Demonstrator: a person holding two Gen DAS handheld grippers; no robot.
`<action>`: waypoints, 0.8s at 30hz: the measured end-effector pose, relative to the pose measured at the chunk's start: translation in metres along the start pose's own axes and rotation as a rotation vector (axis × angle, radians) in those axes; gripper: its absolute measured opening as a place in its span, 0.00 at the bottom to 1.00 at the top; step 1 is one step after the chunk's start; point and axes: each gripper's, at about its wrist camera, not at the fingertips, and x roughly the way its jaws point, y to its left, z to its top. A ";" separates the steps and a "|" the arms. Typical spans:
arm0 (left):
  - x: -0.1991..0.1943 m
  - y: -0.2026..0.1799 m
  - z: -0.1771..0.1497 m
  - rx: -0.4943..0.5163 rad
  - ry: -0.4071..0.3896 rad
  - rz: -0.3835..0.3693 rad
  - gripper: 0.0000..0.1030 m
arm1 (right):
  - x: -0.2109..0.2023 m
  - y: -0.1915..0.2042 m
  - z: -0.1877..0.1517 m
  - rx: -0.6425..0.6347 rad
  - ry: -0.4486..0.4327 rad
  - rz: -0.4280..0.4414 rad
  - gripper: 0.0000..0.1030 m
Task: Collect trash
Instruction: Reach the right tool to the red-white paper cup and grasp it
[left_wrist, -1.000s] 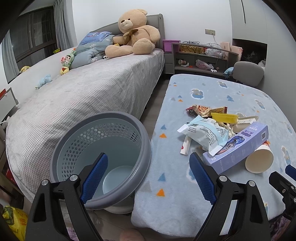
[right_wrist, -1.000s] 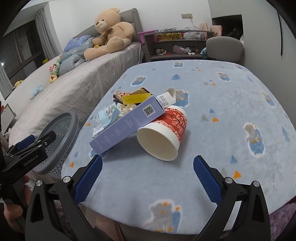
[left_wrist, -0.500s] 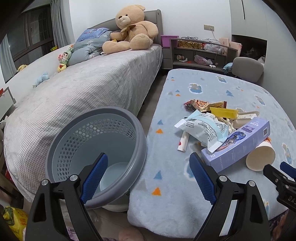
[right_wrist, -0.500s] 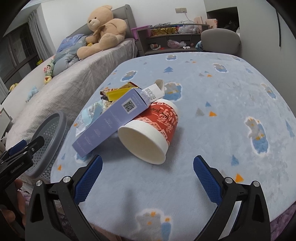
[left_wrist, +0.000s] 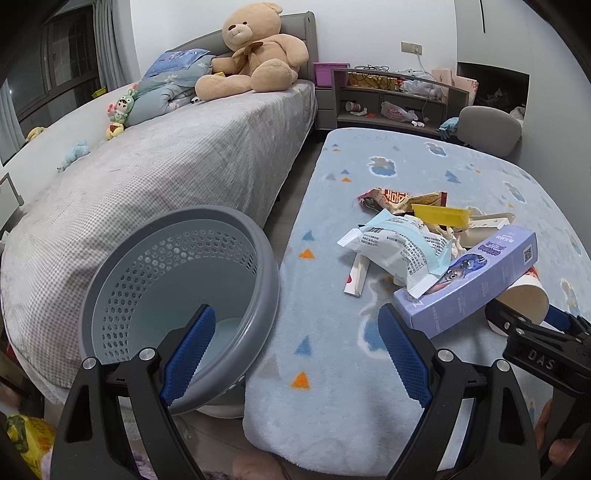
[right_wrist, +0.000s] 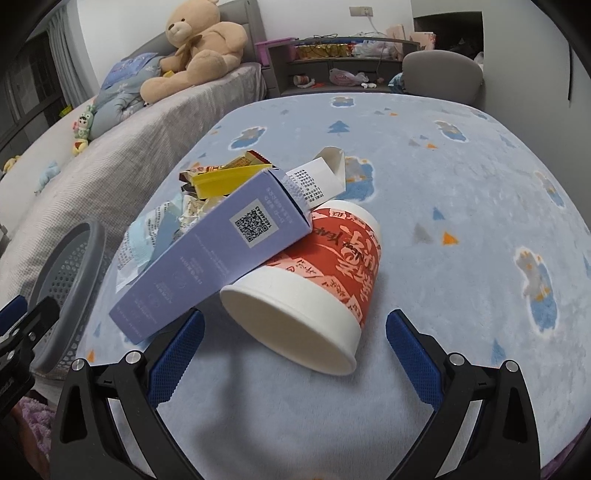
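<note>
A pile of trash lies on the blue blanket-covered table (left_wrist: 369, 350). A red and white paper cup (right_wrist: 314, 280) lies on its side, mouth toward me. A purple box (right_wrist: 214, 254) leans on it; it also shows in the left wrist view (left_wrist: 469, 280). Behind are a light blue wrapper (left_wrist: 399, 247), a yellow packet (left_wrist: 439, 214) and a brown snack wrapper (left_wrist: 391, 197). My right gripper (right_wrist: 295, 354) is open, its fingers either side of the cup's rim. My left gripper (left_wrist: 295, 350) is open and empty, over the gap between the grey trash basket (left_wrist: 177, 295) and the table.
A bed (left_wrist: 166, 166) with a big teddy bear (left_wrist: 255, 59) and small toys stands left of the basket. A shelf unit (left_wrist: 391, 96) and a grey chair (left_wrist: 487, 125) stand at the far end. The right gripper's finger shows in the left wrist view (left_wrist: 535, 350).
My right gripper has moved forward to the cup, which now sits between its fingers. My left gripper has shifted slightly toward the table and basket.
</note>
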 end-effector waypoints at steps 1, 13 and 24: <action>0.000 0.000 0.000 0.000 0.000 -0.001 0.83 | 0.002 0.000 0.001 0.001 0.003 -0.009 0.94; -0.001 -0.003 0.000 0.010 -0.012 -0.017 0.83 | -0.001 -0.009 0.002 0.001 -0.017 -0.034 0.77; -0.002 -0.008 0.000 0.014 -0.006 -0.061 0.83 | -0.035 -0.036 -0.008 0.033 -0.049 -0.034 0.77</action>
